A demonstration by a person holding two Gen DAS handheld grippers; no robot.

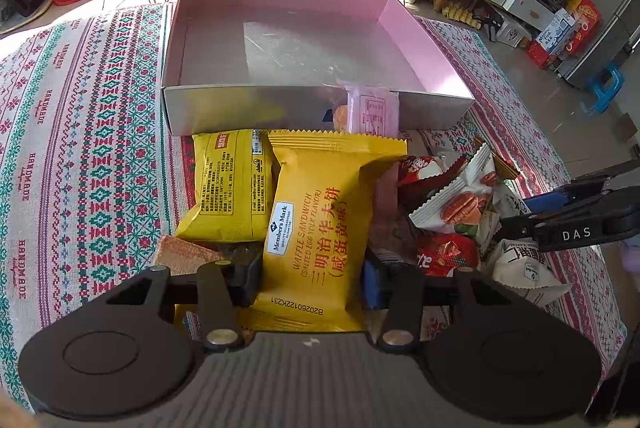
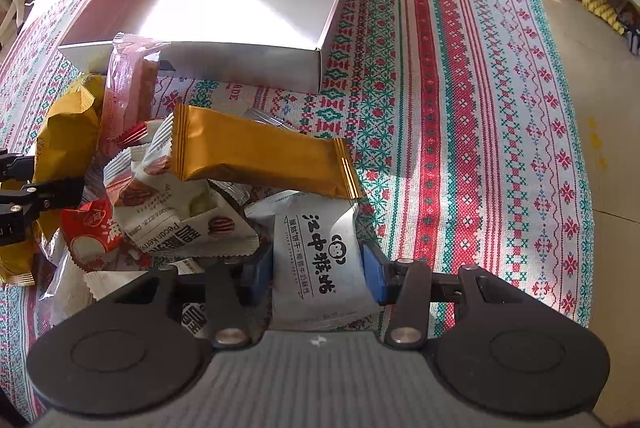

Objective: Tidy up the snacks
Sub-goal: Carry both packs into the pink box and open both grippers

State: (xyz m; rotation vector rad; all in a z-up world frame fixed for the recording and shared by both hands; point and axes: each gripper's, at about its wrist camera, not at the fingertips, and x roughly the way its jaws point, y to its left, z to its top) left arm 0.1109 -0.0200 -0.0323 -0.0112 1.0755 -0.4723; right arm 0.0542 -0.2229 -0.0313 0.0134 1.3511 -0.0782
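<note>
While glossy, crinkled yellow packet [image 1: 316,228], rectangular cardboard box [image 1: 280,108]

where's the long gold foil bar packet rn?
Right wrist view, centre: the long gold foil bar packet lies tilted atop the snack pile, in front of the pink cardboard box, just above the white biscuit packet.

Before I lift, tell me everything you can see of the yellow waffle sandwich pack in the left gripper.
The yellow waffle sandwich pack is a glossy pillow wrapper with serrated end seals, a white and blue Members Mark label, orange print and a batch code. It looks puffed and unopened. It lies lengthwise on the snack pile in front of the pink box, overlapping a second yellow pack. The left gripper has it between its pads, which press its sides near the lower end.
</note>
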